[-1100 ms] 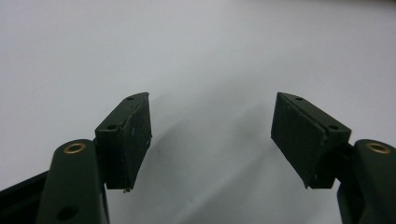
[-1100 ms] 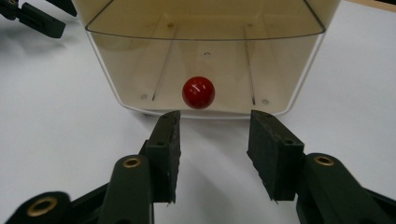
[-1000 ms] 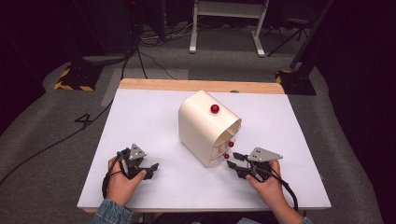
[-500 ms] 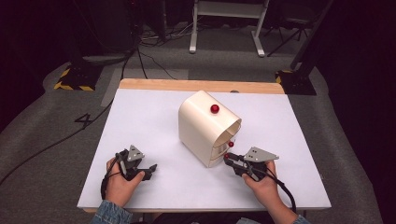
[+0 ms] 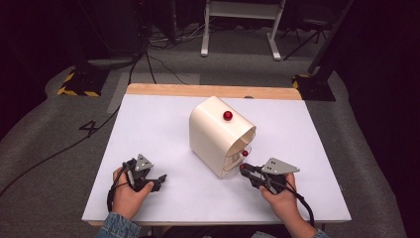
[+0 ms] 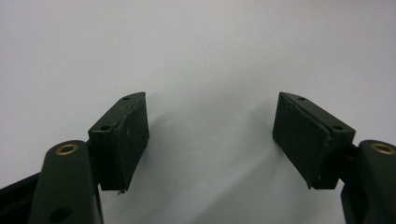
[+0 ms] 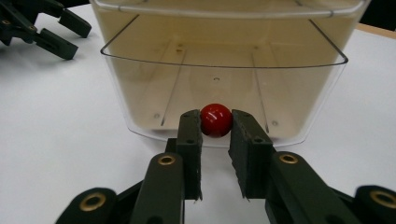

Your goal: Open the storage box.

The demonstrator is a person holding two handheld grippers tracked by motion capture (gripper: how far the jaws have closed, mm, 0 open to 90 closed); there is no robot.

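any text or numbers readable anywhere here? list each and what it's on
"4": a dark mark that reads like this digit, on the grey floor left of the table.
No words, labels or brand marks can be read on the cream drawer box, its red knobs, the clear drawer or either gripper.

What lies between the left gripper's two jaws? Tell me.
Nothing: the left gripper stands open, with bare white table between its pads in the left gripper view.
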